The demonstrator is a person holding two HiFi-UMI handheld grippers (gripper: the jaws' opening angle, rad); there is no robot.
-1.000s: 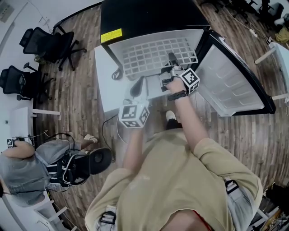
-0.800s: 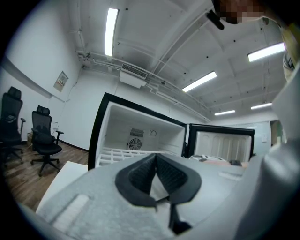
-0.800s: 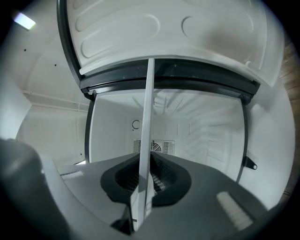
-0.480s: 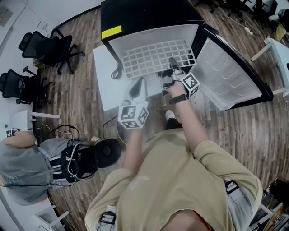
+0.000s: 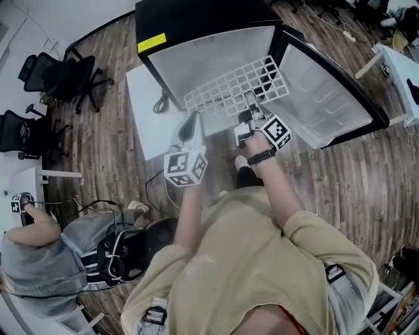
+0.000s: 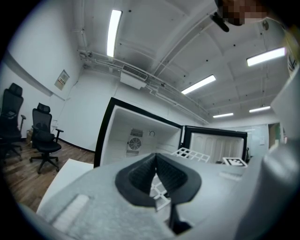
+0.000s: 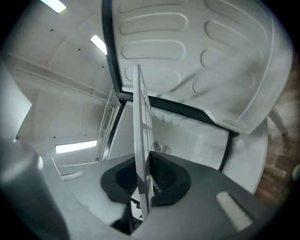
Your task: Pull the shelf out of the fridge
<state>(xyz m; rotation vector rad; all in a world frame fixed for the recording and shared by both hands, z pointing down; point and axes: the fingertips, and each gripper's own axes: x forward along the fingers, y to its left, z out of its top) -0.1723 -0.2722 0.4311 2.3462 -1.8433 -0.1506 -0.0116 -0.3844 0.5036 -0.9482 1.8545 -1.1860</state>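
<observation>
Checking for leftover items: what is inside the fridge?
Inside the fridge, only a white wire shelf, partly out and clamped by the right hand-held gripper, plus a fan on the back wall. The shelf hides the space beneath.

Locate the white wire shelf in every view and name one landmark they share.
Head view: shelf upper centre, sticking out of the fridge.
Left gripper view: shelf right of centre, beyond the jaws.
Right gripper view: shelf edge-on at centre, clamped in the right gripper.
Shared landmark: the open fridge door.

Shelf [image 5: 222, 88] (white grid) at right gripper [image 5: 250, 105]
</observation>
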